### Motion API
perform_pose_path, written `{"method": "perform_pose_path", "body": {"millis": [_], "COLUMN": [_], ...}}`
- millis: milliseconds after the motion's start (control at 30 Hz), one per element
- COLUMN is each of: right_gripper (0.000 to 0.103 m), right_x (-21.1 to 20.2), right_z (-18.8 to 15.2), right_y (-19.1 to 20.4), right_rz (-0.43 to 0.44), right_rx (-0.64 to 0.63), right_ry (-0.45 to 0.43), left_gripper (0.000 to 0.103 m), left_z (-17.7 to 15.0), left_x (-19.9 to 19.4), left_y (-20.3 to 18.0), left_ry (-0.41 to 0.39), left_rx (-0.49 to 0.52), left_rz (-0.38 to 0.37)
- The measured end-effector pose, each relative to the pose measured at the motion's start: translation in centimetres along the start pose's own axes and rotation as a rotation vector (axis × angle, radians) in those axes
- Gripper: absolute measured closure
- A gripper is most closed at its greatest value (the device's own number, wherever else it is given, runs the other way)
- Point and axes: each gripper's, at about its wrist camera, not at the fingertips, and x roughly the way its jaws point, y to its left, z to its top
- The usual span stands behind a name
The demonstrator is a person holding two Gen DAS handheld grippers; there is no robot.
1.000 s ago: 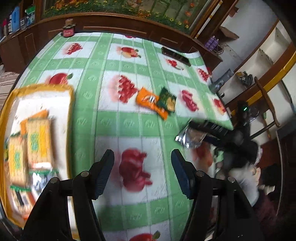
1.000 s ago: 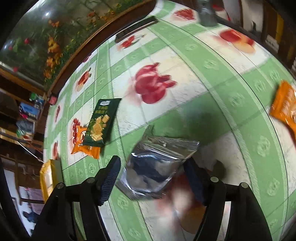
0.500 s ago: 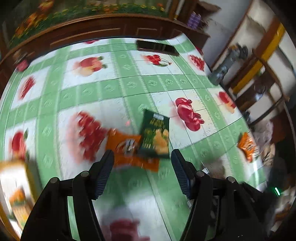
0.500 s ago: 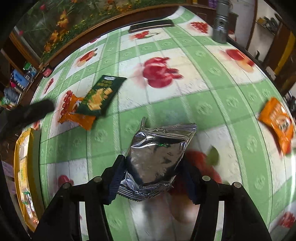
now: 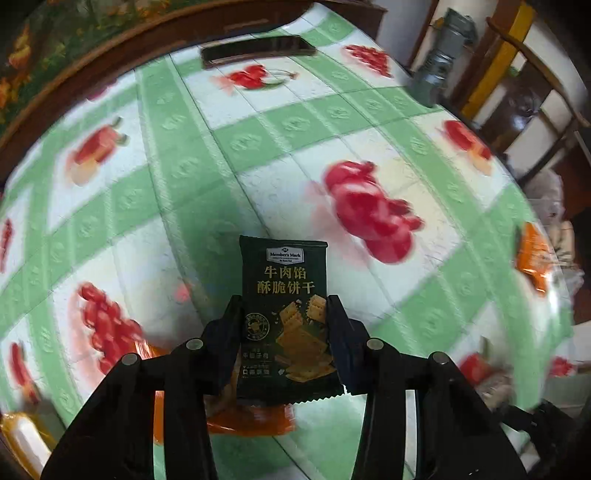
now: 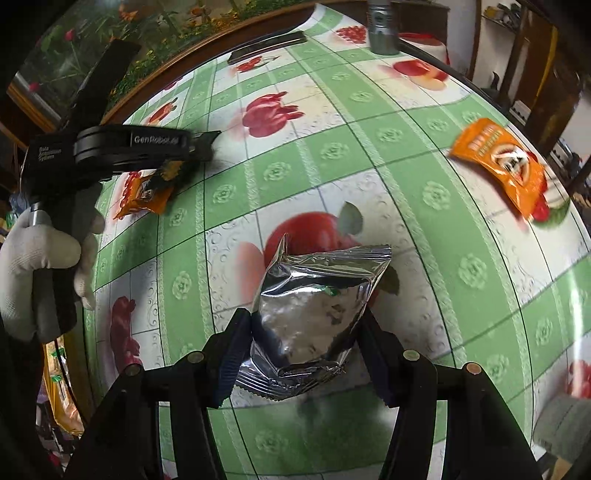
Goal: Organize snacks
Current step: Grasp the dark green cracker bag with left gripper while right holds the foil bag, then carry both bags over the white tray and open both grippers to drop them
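Observation:
A dark green cracker packet [image 5: 283,273] lies on the green-and-white fruit tablecloth [image 5: 258,133], partly on top of an orange packet [image 5: 251,421]. My left gripper [image 5: 284,301] points down over it; its jaws are closing, and the pads touch both long sides of the packet. In the right wrist view my right gripper [image 6: 303,317] is shut on a crinkled silver packet [image 6: 317,291], just above the cloth. The left gripper's body [image 6: 129,147] shows there too, held by a white-gloved hand [image 6: 40,254]. A second orange packet [image 6: 502,162] lies far right.
A yellow tray [image 5: 18,439] with packets sits at the table's left edge. A flat dark object [image 5: 258,51] lies by the far wooden rim. A metal cylinder [image 6: 382,26] stands at the far right corner. Wooden chairs [image 5: 535,74] stand beyond the right edge.
My left gripper swung from the tray side to the green packet, dropped over it and narrowed onto it. The right gripper closed on the silver packet and carried it a little across the table.

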Motion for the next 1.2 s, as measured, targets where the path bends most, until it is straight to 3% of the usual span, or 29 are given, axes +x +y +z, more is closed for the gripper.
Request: {"method": "perform_pose_path", "body": {"millis": [400,567,1000,1200], "right_gripper": [0.044,0.044,0.045,0.045], "right_x": [-1.1,-2.1,-2.5,-2.0], "right_z": [-0.9,-0.8,-1.6,-3.5], "right_y": [-1.1,0.8,15.2,21.8], "right_rz": [0.063,0.110,0.277,0.329], "right_rx": [0.024,-0.024,-0.317,-0.452], "right_ry": [0.001,-0.009,0.023,0.059], "left_gripper": [0.062,0.061,0.061,0.061], "left_z": [-5.9,-10.0,-22.3,-27.9], "left_x": [-7.4,-11.7,-18.7,-19.1], "left_y": [0.7,1.4,9.8,14.8], "left_ry": [-0.127,-0.192,-0.260,-0.247], "left_rx": [-0.105,-0.162,-0.450,-0.616], "left_rz": [-0.093,-0.061,0.122,0.143]}}
